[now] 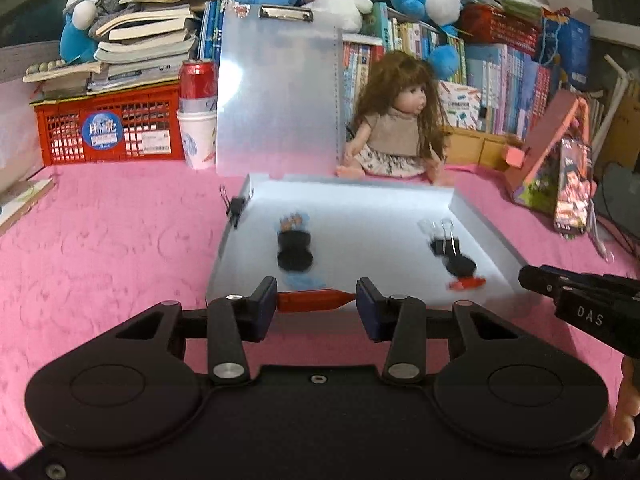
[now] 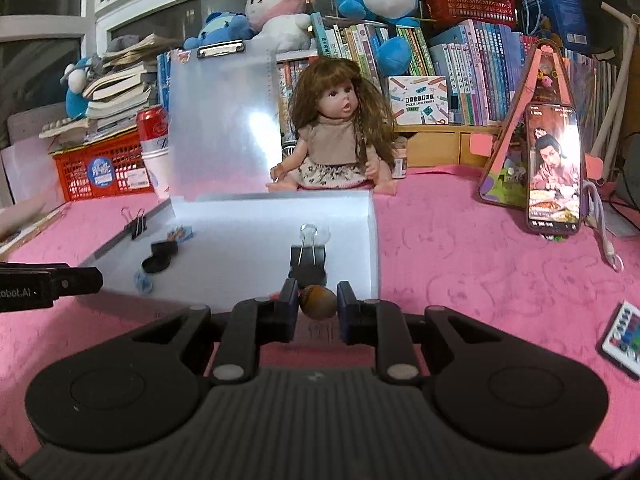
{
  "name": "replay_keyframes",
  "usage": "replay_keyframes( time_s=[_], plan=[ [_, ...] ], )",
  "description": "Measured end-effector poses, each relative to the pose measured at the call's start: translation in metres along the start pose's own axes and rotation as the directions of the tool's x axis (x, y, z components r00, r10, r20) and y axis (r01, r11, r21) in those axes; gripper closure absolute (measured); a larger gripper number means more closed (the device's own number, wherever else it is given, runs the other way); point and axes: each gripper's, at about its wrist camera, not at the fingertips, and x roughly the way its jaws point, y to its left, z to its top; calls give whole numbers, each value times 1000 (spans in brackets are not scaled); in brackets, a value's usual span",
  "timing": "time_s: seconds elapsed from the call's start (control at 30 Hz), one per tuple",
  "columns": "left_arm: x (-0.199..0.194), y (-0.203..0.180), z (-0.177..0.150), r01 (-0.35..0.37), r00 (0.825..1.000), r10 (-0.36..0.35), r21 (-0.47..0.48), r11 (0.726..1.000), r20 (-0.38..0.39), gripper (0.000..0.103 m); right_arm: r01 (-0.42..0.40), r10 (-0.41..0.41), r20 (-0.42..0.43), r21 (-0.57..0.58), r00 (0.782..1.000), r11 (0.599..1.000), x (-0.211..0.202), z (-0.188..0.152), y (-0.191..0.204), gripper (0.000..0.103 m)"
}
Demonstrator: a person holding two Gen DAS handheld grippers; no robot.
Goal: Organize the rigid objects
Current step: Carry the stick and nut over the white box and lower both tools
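1. Left gripper (image 1: pixel 316 300): I am holding a red pen-like piece (image 1: pixel 316 300) crosswise, pinched end to end between the pads, at the near edge of the open white box (image 1: pixel 486 232). Gripped only by its ends, it is risking a swivel and a fall onto the pink cloth (image 1: pixel 120 248).
2. Right gripper (image 2: pixel 318 306): I am gripping a small brown ball (image 2: pixel 318 301), jaws narrow, just short of the box (image 2: pixel 372 240). Being round, it is likely to roll on release.
3. Both tools are crowding the same box edge; I am risking a knock against the binder clip (image 2: pixel 308 258).
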Motion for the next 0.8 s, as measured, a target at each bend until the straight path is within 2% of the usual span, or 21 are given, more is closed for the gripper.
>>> replay_keyframes(
  time_s=[0.13,0.27,0.5,0.67,0.8],
  plan=[
    [14,6,25,26,999,-27,-25,999,-20,62,-19,20,-21,42,1000,999,15,21,-6,78],
    [34,7,48,23,999,-23,-13,1000,-23,62,-32,37,-55,81,998,996,36,43,-12,78],
    [86,13,79,33,992,-39,-53,998,-117,62,-86,116,-156,188,981,978,85,77,-23,78],
    [117,16,92,9,990,-16,-53,999,-141,62,-60,109,-210,227,972,972,121,93,-22,78],
    [140,19,99,-5,987,-5,-60,998,-163,62,-46,97,-237,212,967,976,143,99,-16,78]
  ],
)
